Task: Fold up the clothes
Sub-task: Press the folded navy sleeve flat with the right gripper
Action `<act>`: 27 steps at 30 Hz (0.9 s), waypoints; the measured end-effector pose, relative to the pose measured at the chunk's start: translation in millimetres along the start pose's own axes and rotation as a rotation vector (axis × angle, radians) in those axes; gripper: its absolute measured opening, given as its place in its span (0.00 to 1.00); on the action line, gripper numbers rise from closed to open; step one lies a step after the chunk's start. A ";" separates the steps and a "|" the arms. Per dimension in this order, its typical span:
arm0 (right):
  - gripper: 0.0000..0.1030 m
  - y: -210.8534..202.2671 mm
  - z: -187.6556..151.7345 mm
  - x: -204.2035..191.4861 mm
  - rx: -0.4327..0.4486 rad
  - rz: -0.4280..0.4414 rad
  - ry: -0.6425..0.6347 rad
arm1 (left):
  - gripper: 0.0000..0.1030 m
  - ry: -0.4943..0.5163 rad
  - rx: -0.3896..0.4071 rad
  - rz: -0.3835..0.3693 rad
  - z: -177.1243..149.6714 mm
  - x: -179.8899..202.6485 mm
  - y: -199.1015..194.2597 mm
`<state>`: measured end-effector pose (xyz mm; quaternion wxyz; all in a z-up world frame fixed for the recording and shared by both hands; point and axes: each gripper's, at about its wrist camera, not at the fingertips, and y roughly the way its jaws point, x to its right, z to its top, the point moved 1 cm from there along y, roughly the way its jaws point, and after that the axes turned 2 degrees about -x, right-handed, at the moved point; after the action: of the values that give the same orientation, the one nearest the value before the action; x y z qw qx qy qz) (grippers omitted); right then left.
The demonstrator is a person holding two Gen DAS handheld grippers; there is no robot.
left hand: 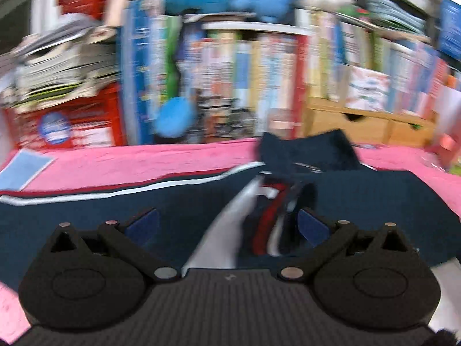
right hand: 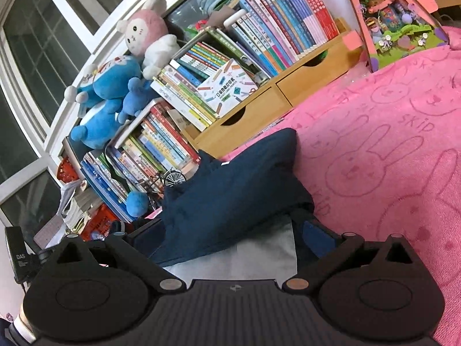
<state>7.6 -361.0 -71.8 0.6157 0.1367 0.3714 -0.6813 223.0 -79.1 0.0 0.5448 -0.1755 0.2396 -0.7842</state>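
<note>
The pink blanket [right hand: 389, 150] covers the whole work surface, giving me a soft flat bed to fold on, with the bookshelf [right hand: 219, 66] crowding its far edge. Across it lies the navy garment [left hand: 86, 219], its white and red stripes running along one side, so it is spread out rather than bundled. My left gripper [left hand: 227, 227] hangs just above the cloth with its jaws spread apart and nothing between them, over a bunched striped part. My right gripper [right hand: 230, 230] has navy fabric and a pale lining lying between its fingers; the gap looks wide, but I cannot tell whether it actually pinches the cloth. That corner of cloth seems raised, probably for folding over.
</note>
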 end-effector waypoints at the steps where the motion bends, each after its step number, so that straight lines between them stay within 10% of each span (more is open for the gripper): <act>1: 1.00 0.1 -0.1 -0.1 -0.001 -0.002 0.000 | 1.00 0.024 0.001 -0.023 -0.4 7.0 1.8; 7: 1.00 1.4 0.0 0.2 -0.008 -0.007 0.006 | 1.00 0.263 -0.024 -0.102 -16.5 48.6 20.5; 11: 1.00 2.4 -0.1 0.6 -0.012 -0.008 0.010 | 1.00 0.445 0.001 0.083 -21.3 60.2 36.5; 16: 1.00 3.2 -0.4 -0.2 -0.015 -0.010 0.013 | 1.00 0.090 0.016 0.346 11.9 -23.3 44.4; 20: 1.00 3.8 -0.9 -1.0 -0.020 -0.010 0.011 | 1.00 -0.259 0.001 0.316 6.7 -97.5 32.9; 27: 1.00 4.8 -2.3 -2.2 -0.022 -0.015 0.011 | 1.00 -0.061 -0.018 0.340 -19.1 -80.5 29.4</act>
<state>11.9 -357.7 -73.7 0.6101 0.1307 0.3833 -0.6810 263.2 -8.5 -33.5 0.6751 -0.1610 0.2562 -0.6728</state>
